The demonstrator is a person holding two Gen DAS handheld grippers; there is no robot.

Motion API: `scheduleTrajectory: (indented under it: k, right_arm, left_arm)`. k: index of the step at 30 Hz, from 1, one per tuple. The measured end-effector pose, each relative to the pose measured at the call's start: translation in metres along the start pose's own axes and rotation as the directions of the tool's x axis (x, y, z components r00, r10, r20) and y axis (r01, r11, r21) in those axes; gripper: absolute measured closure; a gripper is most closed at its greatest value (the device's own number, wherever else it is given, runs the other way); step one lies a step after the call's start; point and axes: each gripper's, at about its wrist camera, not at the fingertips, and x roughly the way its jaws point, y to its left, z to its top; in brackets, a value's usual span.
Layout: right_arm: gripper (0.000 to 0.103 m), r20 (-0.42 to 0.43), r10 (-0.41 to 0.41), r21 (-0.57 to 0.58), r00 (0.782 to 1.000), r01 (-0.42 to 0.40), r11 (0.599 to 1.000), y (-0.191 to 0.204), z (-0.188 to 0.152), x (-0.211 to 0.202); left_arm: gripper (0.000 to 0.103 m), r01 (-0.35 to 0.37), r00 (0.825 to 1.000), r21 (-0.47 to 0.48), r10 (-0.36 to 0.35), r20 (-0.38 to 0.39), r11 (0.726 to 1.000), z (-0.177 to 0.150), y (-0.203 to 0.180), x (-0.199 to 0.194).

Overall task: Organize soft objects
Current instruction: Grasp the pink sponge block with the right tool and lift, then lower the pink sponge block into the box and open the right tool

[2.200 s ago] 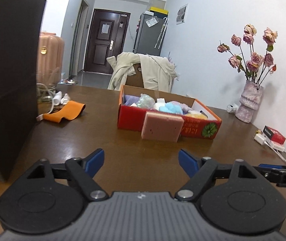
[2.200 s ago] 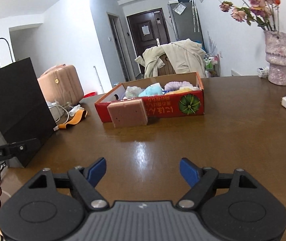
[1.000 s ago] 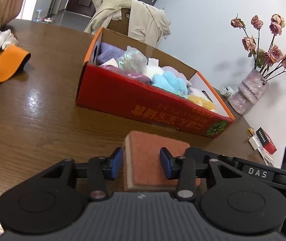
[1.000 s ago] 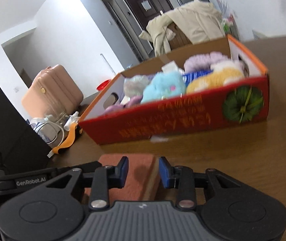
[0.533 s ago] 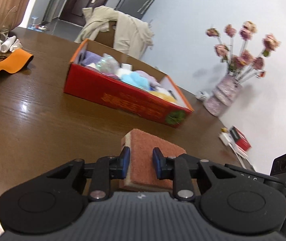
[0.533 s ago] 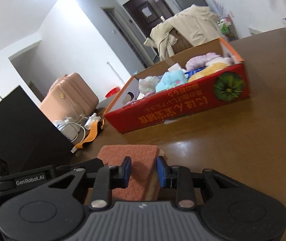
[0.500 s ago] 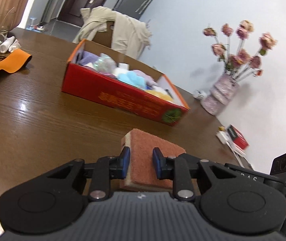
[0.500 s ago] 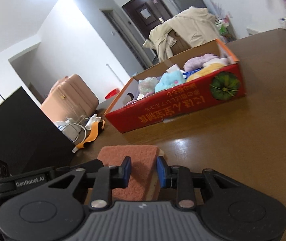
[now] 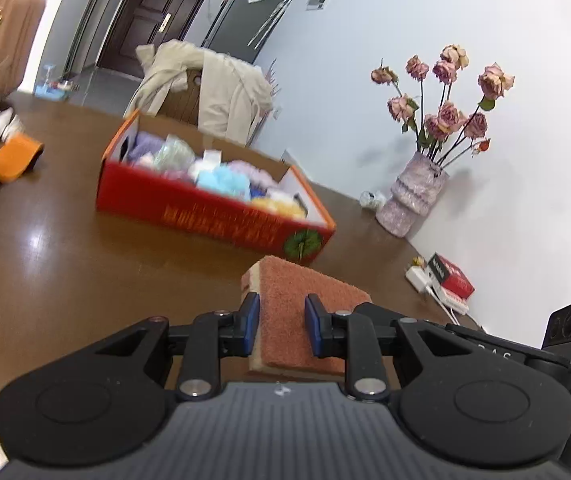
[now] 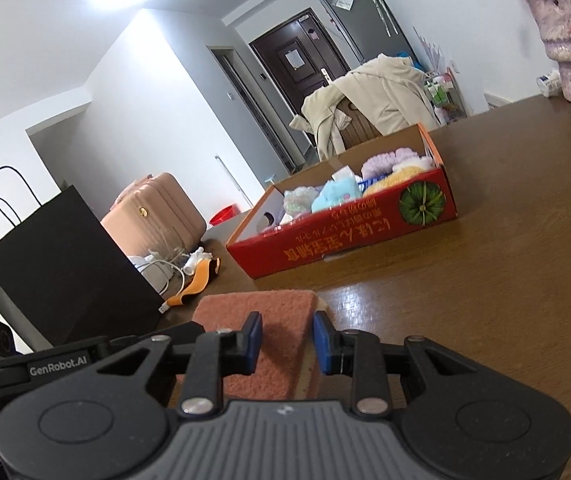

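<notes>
Item: sponge (image 9: 300, 312), rust-red scouring face up over a tan foam layer. I have it pinched from both ends, lifted clear of the bench (image 9: 65, 264), on the near side of the box (image 9: 205, 216).

Left gripper (image 9: 281, 326): blue pads narrowed onto the sponge, pressing its two sides. Right gripper (image 10: 287, 340): the same, pads squeezing the sponge's opposite end; its jaws have just been closing, with the sponge between them.

Writing: "GenRobot.AI" on the left gripper's body as seen in the right wrist view; partial letters on the right gripper's body in the left wrist view, too faint for me to read.

Box: red card, orange rim, orange characters along its side that I cannot read, a green round fruit picture at one end. It holds soft things in lilac, pale blue, yellow and white.

Further out: black paper bag (image 10: 65, 264) with cord handles; orange strap (image 9: 1, 160); vase (image 9: 413, 200) of dried roses; small red packet (image 9: 451, 278) with white lettering, unreadable.
</notes>
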Motion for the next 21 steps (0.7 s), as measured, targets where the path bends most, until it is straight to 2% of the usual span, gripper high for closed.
scheduleTrajectory:
  k: [2, 4, 8, 10, 12, 15, 19, 21]
  right_arm:
    - [0.075, 0.017, 0.002, -0.026, 1.0, -0.002, 1.0, 0.001, 0.016, 0.005]
    - [0.075, 0.047, 0.009, -0.06, 0.999, -0.006, 0.998, 0.004, 0.04, 0.013]
    - [0.075, 0.116, 0.031, -0.144, 0.993, -0.014, 0.989, 0.009, 0.123, 0.052]
    - [0.075, 0.11, 0.017, -0.164, 0.994, 0.001, 0.986, 0.007, 0.165, 0.085]
    - [0.075, 0.081, -0.005, -0.154, 0.997, 0.017, 0.988, -0.001, 0.204, 0.128]
    - [0.075, 0.018, -0.059, -0.138, 0.998, 0.061, 0.989, -0.018, 0.24, 0.198]
    - [0.075, -0.085, -0.116, -0.079, 0.99, 0.11, 0.991, -0.052, 0.255, 0.291]
    - [0.075, -0.123, -0.132, -0.064, 0.984, 0.125, 0.99, -0.068, 0.251, 0.328]
  left_arm:
    - [0.078, 0.006, 0.999, 0.032, -0.007, 0.035, 0.999, 0.025, -0.004, 0.009]
    - [0.078, 0.011, 0.996, 0.063, -0.016, 0.085, 0.998, 0.063, -0.007, 0.026]
    - [0.078, 0.012, 0.994, 0.057, -0.018, 0.106, 0.998, 0.14, 0.003, 0.083]
    - [0.078, 0.009, 0.995, 0.01, -0.01, 0.096, 1.0, 0.173, 0.02, 0.123]
    - [0.078, -0.005, 0.998, -0.049, 0.008, 0.062, 0.999, 0.197, 0.043, 0.167]
    - [0.079, -0.027, 1.0, -0.135, 0.025, -0.017, 0.99, 0.217, 0.08, 0.225]
    - [0.08, -0.13, 0.987, -0.115, 0.118, -0.106, 0.985, 0.222, 0.115, 0.29]
    - [0.08, -0.172, 0.969, -0.08, 0.153, -0.195, 0.982, 0.22, 0.126, 0.32]
